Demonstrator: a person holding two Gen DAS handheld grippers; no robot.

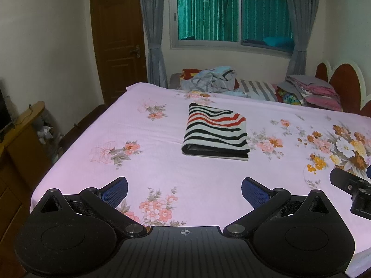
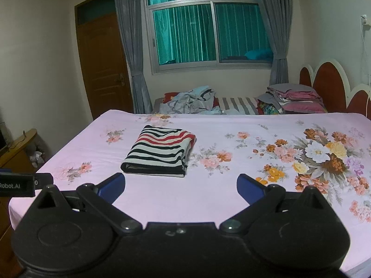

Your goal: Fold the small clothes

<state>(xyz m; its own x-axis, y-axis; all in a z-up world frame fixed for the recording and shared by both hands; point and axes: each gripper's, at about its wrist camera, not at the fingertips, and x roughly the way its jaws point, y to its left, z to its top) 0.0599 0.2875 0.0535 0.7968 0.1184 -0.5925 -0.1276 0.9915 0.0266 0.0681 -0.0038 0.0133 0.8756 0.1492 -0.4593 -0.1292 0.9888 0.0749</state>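
Left gripper (image 1: 184, 191) jaws spread wide, nothing between them; black plastic links, ribbed blue pads (image 1: 116, 191), hovering over the near edge of the bed (image 1: 162, 173). Right gripper (image 2: 180, 186) same build, jaws also wide apart and empty; its pads (image 2: 250, 186) look smooth blue in this view. In the left view the right gripper shows only as a black piece cut off at 3 o'clock. In the right view the left gripper is cut at 9 o'clock, label reads "Robot.AI", first letters lost.

Shirt (image 1: 215, 132) folded into a thick rectangle, knit with wavy black, white and red stripes, layered edges facing the cameras. It lies flat on the sheet at 12 o'clock from the left gripper, about 11 o'clock from the right (image 2: 160, 150), well apart from both.

Sheet is pink, soft, lightly creased, printed with flower sprays; big bouquet at 3 o'clock.

Far edge of bed: crumpled grey-blue clothes pile (image 1: 208, 80), item count unclear. Folded stack (image 1: 308, 88) at 1 o'clock beside the scalloped red headboard (image 1: 343, 81), partly cut off. Wooden door (image 1: 116, 39), grey curtains (image 1: 153, 34), window (image 1: 231, 11) with green drapes behind. Wood cabinet (image 1: 25, 129) at 9 o'clock, contents blurred.
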